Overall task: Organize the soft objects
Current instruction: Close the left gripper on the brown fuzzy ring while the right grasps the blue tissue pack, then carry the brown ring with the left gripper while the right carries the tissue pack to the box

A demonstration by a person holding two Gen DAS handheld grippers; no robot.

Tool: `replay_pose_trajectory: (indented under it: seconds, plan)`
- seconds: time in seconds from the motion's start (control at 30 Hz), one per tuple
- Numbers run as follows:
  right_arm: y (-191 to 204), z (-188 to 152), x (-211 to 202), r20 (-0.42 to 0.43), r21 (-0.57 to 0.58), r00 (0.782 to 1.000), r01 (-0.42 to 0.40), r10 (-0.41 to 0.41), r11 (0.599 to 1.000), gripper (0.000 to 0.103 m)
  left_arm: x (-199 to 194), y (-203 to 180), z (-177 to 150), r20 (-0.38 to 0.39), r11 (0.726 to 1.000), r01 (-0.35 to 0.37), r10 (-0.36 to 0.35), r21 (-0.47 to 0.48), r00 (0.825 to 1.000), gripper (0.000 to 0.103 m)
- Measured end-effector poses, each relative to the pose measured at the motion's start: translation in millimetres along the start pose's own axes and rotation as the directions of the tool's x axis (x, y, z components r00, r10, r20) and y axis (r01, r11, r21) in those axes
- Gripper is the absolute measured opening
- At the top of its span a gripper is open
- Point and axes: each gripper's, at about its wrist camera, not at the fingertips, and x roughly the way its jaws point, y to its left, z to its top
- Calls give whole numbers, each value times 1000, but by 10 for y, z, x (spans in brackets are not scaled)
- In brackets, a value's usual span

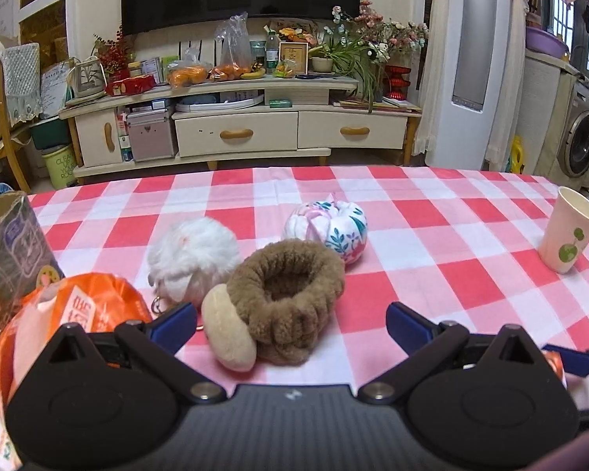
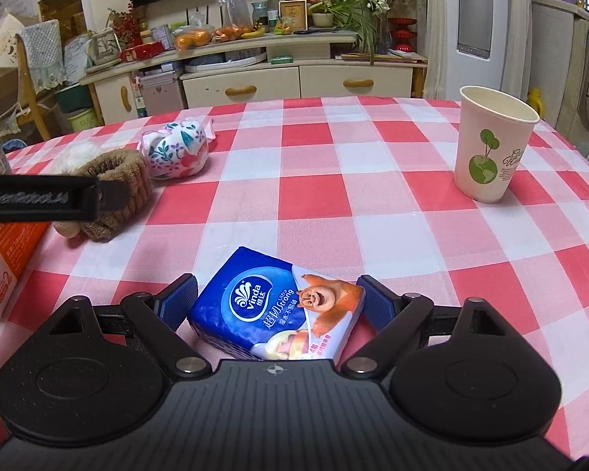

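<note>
Checked tablecloth (image 2: 333,180): I am bracketing the tissue pack (image 2: 275,306), lower centre, with the right gripper (image 2: 277,298) for pickup, the left gripper (image 1: 290,320) gaping before the brown scrunchie (image 1: 290,294).

The left tool (image 1: 290,324) hovers low over a desk (image 1: 432,243) covered in red, pink and white checks, its blue-tipped jaws spread wide with nothing between them. Just ahead lies a brown fuzzy scrunchie (image 1: 290,294) with a beige plush piece (image 1: 227,327) against it. A white fluffy pompom (image 1: 192,259) sits left, a floral fabric ball (image 1: 330,227) behind. A paper cup (image 1: 569,231) stands far right; an orange packet (image 1: 78,310) lies near left.
</note>
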Motion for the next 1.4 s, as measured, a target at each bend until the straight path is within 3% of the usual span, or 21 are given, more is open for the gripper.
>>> replay_pose_trajectory:
  seconds: [0.4,0.6,0.77,0.87,1.4]
  plan:
    - [-44,-17,-13,9,-8,1000,-30,30,1000,103,241,72,74,-15,999,-3,2,-48,1000,97]
    - [-36,-17,-9,11,-25,999,-44,44,999,103,312,128,99,-32,996,-8,5,-93,999,79]
    - [-20,-17,-7,12,-42,999,-52,53,998,103,314,169,101,-43,992,1,-6,-123,999,58]
    - [-27,-17,-3,12,-42,998,-56,57,998,103,285,208,96,-50,986,22,-30,-164,998,54]
    - [-23,-43,-30,15,-70,998,-61,62,996,103,-24,152,-71,-135,991,37,-55,-131,989,52]
